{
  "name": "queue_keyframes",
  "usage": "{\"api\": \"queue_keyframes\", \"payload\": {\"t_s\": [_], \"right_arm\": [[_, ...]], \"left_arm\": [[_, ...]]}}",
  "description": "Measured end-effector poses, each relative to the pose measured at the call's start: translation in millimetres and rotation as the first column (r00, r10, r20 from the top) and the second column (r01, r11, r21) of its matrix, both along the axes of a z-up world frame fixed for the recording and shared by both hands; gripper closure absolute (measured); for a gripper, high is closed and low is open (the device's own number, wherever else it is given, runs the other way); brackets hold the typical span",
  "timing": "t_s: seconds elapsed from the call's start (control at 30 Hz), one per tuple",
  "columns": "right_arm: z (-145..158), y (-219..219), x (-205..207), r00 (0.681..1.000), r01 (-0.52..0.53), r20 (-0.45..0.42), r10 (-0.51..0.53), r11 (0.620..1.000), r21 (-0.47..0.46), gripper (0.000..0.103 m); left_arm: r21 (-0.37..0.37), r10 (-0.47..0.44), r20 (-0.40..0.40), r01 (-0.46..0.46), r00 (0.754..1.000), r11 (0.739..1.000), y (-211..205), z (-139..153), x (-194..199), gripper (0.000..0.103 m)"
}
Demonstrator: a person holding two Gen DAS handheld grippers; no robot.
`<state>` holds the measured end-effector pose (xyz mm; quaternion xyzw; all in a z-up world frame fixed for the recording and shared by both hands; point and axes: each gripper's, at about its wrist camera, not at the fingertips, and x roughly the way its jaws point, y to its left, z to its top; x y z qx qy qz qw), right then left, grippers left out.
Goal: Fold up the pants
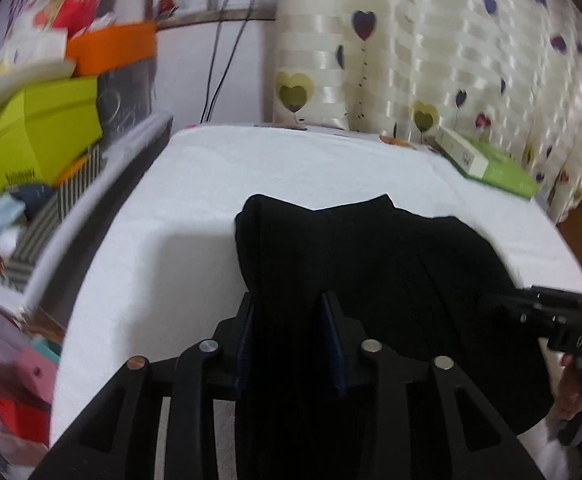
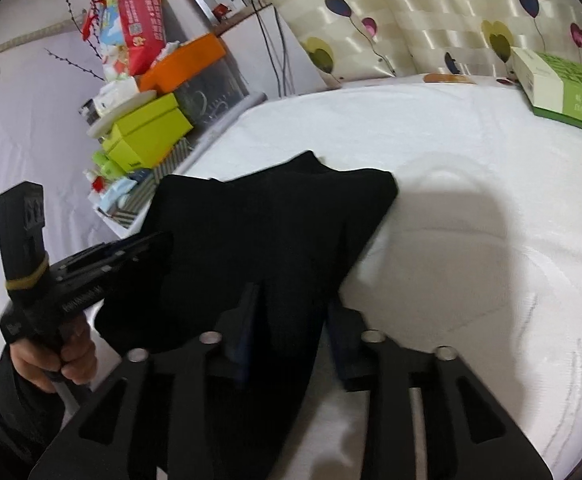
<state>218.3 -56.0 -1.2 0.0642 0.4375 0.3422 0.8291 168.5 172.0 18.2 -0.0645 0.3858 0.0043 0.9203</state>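
Both grippers are in the cloth, folks: left gripper (image 1: pixel 289 320) has its two fingers set narrowly apart with a thick bunch of the black pants (image 1: pixel 351 248) filling the gap between them, and right gripper (image 2: pixel 291 312) shows the same, two fingers with dark fabric running straight down through the gap. One pair of pants, two clamps on it.

That single garment lies bunched on the white cloth (image 1: pixel 291 160) of the table, its far edge rising in two peaks, its near part drawn up toward both cameras. From the right wrist view the pants (image 2: pixel 271 216) spread leftward, and the left tool's black body sits at their left edge, one hand (image 2: pixel 57 356) wrapped around its grip. From the left wrist view the other hand (image 1: pixel 579 392) shows at the right rim, holding the right tool.

One green-and-white box (image 2: pixel 563 84) lies at the far right corner of the table. Off the left side, a pile: two lime-green boxes (image 2: pixel 147 132), one orange box (image 2: pixel 183 62), one red packet (image 2: pixel 141 24) on top. Behind it all hangs one cream curtain (image 1: pixel 431 40) printed with hearts.
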Motion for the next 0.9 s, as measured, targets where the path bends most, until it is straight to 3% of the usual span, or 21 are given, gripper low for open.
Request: {"api": "queue_keyframes", "payload": {"t_s": [0.13,0.27,0.3,0.33,0.47,0.57,0.7,0.83,0.9], "right_arm": [[20.0,2.0,-14.8,0.993,0.041,0.115,-0.03,0.995,-0.094,0.065],[39.0,3.9,-30.9,0.976,0.037,0.219,-0.017,0.995,-0.088,0.065],[39.8,7.1,-32.0,0.974,0.03,0.227,-0.008,0.995,-0.094,0.07],[38.0,11.4,-31.1,0.974,0.018,0.225,0.006,0.995,-0.103,0.08],[11.8,25.4,-12.3,0.987,0.012,0.16,0.017,0.984,-0.178,0.087],[9.2,24.9,-8.1,0.99,0.007,0.142,0.019,0.984,-0.181,0.087],[25.5,24.1,-6.0,0.979,0.013,0.204,0.022,0.986,-0.166,0.087],[19.1,25.2,23.7,0.983,0.052,0.182,-0.02,0.984,-0.17,0.087],[9.9,26.4,35.8,0.987,0.06,0.16,-0.031,0.982,-0.18,0.087]], "left_arm": [[0.023,0.047,0.005,-0.047,0.999,0.999,3.5,8.3,-12.4,0.067],[0.027,0.058,0.06,-0.06,0.997,0.998,-1.4,26.6,-27.9,0.067],[0.027,0.046,0.071,-0.048,0.996,0.998,-5.4,30.0,-29.3,0.067],[0.029,0.033,0.078,-0.035,0.996,0.999,-10.5,32.3,-29.5,0.067],[0.063,0.0,0.045,-0.003,0.999,0.998,-25.7,20.8,-18.6,0.067],[0.074,0.026,-0.024,-0.024,0.999,0.997,-24.2,-2.0,-7.0,0.067],[0.083,0.028,0.003,-0.028,1.0,0.996,-25.0,5.5,-4.0,0.067],[0.124,0.022,0.039,-0.027,0.999,0.992,-29.7,14.5,12.2,0.067],[0.115,0.016,0.009,-0.017,1.0,0.993,-27.5,5.7,26.8,0.067]]}}
